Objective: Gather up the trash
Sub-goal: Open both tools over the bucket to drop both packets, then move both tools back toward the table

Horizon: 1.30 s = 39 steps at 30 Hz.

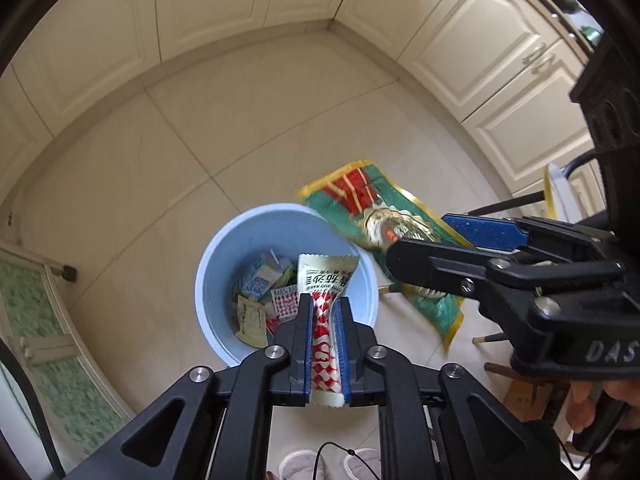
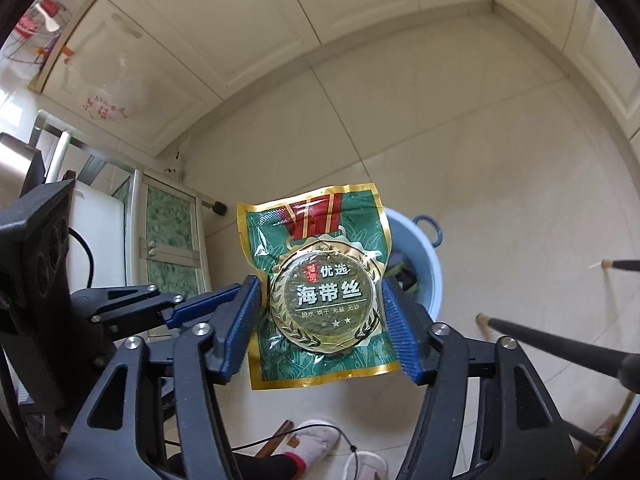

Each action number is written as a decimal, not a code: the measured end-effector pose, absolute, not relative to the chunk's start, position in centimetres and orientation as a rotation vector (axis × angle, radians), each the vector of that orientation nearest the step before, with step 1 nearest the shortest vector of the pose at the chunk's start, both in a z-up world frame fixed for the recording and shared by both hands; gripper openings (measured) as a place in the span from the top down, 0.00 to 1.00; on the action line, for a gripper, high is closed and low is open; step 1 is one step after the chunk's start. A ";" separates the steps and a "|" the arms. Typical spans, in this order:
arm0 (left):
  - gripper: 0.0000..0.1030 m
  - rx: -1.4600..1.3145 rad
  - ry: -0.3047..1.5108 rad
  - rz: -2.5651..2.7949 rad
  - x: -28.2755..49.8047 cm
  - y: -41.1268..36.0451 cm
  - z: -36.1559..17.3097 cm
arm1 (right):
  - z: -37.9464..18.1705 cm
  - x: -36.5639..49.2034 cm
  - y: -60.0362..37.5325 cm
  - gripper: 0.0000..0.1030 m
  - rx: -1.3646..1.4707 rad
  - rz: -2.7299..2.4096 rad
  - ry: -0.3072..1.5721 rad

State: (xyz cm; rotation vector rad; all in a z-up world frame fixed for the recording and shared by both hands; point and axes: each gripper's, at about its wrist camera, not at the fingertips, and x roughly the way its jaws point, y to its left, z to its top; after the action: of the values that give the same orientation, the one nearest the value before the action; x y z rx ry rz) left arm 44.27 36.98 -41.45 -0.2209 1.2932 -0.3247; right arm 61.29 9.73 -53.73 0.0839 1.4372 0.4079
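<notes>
Blue plastic bin [image 1: 224,256], round and part-filled with wrappers, stands on the pale tiled floor [image 1: 168,152]; left tongs [image 1: 325,316] pinch a red-and-white sachet [image 1: 325,308] narrowly above its near rim; right tongs [image 2: 320,312] stand wide around a green-and-gold foil pouch [image 2: 320,280], pads apart from its edges, over the bin.

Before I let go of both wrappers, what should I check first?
1. Left gripper clamped on red-and-white sachet: ok.
2. Sachet over the blue bin opening: ok.
3. Green seaweed bag between right gripper fingers: ok; pads pressing on it: cannot tell.
4. Green bag fully over the bin: not ok, it overhangs the rim.
5. Room left in bin: ok, only a few wrappers at the bottom.
</notes>
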 end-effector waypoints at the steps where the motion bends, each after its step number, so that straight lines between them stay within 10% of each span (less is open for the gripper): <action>1: 0.91 -0.224 1.299 -0.317 44.6 36.7 -41.4 | -54.1 61.3 9.7 0.41 0.083 0.408 1.441; 6: 0.66 -0.230 1.316 -0.250 45.6 37.0 -41.5 | -54.8 61.6 9.6 0.37 0.096 0.398 1.456; 13: 0.54 -0.209 1.207 -0.098 43.2 38.1 -35.6 | -50.9 60.5 9.3 0.36 0.059 0.381 1.392; 29: 0.10 -0.095 0.666 -0.008 31.6 33.1 -10.2 | -24.1 48.6 7.4 0.20 -0.062 0.300 0.881; 39: 0.01 -0.035 0.409 -0.047 21.6 24.4 -1.1 | -10.7 34.5 0.7 0.09 -0.101 0.154 0.621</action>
State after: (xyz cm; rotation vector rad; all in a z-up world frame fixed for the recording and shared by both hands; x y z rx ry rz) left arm 21.63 24.37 -1.08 -0.0352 0.4094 -0.0471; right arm 34.54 0.68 -10.73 -0.1008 0.6212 0.1543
